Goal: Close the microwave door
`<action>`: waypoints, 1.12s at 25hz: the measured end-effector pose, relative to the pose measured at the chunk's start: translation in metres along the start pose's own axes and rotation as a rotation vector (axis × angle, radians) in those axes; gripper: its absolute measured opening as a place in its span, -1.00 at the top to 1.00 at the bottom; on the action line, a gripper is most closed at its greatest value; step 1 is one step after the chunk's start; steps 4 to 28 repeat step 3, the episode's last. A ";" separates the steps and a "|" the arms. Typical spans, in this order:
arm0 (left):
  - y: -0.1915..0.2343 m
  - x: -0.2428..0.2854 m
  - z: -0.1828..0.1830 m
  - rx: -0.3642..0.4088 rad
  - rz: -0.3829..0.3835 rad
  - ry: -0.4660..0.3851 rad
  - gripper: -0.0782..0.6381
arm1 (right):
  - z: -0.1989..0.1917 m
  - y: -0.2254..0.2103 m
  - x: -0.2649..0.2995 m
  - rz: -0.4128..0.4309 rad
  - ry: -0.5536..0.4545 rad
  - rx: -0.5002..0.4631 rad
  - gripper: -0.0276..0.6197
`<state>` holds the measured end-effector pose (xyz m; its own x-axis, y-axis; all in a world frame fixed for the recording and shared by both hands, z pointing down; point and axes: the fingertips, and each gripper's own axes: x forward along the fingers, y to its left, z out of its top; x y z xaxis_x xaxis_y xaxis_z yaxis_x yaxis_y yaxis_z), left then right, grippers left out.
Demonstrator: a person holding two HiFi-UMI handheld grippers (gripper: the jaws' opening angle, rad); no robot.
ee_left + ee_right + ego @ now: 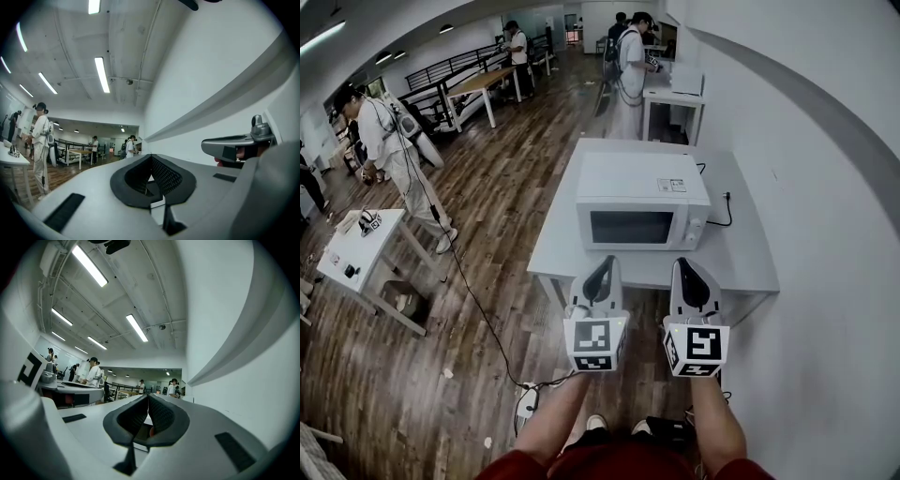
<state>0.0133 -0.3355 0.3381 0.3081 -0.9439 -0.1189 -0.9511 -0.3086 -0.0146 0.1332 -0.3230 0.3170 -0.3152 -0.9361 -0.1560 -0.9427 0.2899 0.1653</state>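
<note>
Looks finished, or close to it. In the head view, can spot the microwave (pixel 642 199) at 12 o'clock on a white table (pixel 745 258), with the door (pixel 630 227) lying flat on the front and no gap along its edge. Seems shut, so likely nothing more to push. Maybe just needs a check that it has clicked all the way home.

Can find the left gripper (pixel 603 264) at about 6 o'clock, a little toward 7, with jaws pressed together and nothing between them. Same for the right gripper (pixel 687 264) at 5 o'clock: jaws together, empty. Held near the front edge of the table, apart from the microwave, not touching the door.

Hard to tell whether the door is truly locked; too small and too far to see. Cannot read the sticker (pixel 671 185) on top of the microwave, or make out the knobs (pixel 696 228) at 3 o'clock of the door. Cannot see the microwave at all in either gripper view: only ceiling lights (pixel 101 74), a white wall (pixel 225 56) at 3 o'clock and people (pixel 40 136) far off at 9 o'clock. Cuts off the arms (pixel 717 422) at the bottom of the head view, at 6 o'clock. Hides part of the cord (pixel 728 208) behind the microwave.
</note>
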 end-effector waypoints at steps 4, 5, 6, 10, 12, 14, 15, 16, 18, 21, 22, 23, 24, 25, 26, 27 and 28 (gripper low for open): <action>0.000 -0.001 0.003 -0.005 0.001 -0.002 0.70 | 0.001 -0.002 -0.001 -0.002 0.010 0.004 0.83; 0.000 -0.001 0.003 -0.005 0.001 -0.002 0.70 | 0.001 -0.002 -0.001 -0.002 0.010 0.004 0.83; 0.000 -0.001 0.003 -0.005 0.001 -0.002 0.70 | 0.001 -0.002 -0.001 -0.002 0.010 0.004 0.83; 0.000 -0.001 0.003 -0.005 0.001 -0.002 0.70 | 0.001 -0.002 -0.001 -0.002 0.010 0.004 0.83; 0.000 -0.001 0.003 -0.005 0.001 -0.002 0.70 | 0.001 -0.002 -0.001 -0.002 0.010 0.004 0.83; 0.000 -0.001 0.003 -0.005 0.001 -0.002 0.70 | 0.001 -0.002 -0.001 -0.002 0.010 0.004 0.83; 0.000 -0.001 0.003 -0.005 0.001 -0.002 0.70 | 0.001 -0.002 -0.001 -0.002 0.010 0.004 0.83; 0.000 -0.001 0.003 -0.005 0.001 -0.002 0.70 | 0.001 -0.002 -0.001 -0.002 0.010 0.004 0.83; 0.000 -0.001 0.003 -0.005 0.001 -0.002 0.70 | 0.001 -0.002 -0.001 -0.002 0.010 0.004 0.83; 0.000 -0.001 0.003 -0.005 0.001 -0.002 0.70 | 0.001 -0.002 -0.001 -0.002 0.010 0.004 0.83; 0.000 -0.001 0.003 -0.005 0.001 -0.002 0.70 | 0.001 -0.002 -0.001 -0.002 0.010 0.004 0.83; 0.000 -0.001 0.003 -0.005 0.001 -0.002 0.70 | 0.001 -0.002 -0.001 -0.002 0.010 0.004 0.83; 0.000 -0.001 0.003 -0.005 0.001 -0.002 0.70 | 0.001 -0.002 -0.001 -0.002 0.010 0.004 0.83; 0.000 -0.001 0.003 -0.005 0.001 -0.002 0.70 | 0.001 -0.002 -0.001 -0.002 0.010 0.004 0.83; 0.000 -0.001 0.003 -0.005 0.001 -0.002 0.70 | 0.001 -0.002 -0.001 -0.002 0.010 0.004 0.83; 0.000 -0.001 0.003 -0.005 0.001 -0.002 0.70 | 0.001 -0.002 -0.001 -0.002 0.010 0.004 0.83; 0.000 -0.001 0.003 -0.005 0.001 -0.002 0.70 | 0.001 -0.002 -0.001 -0.002 0.010 0.004 0.83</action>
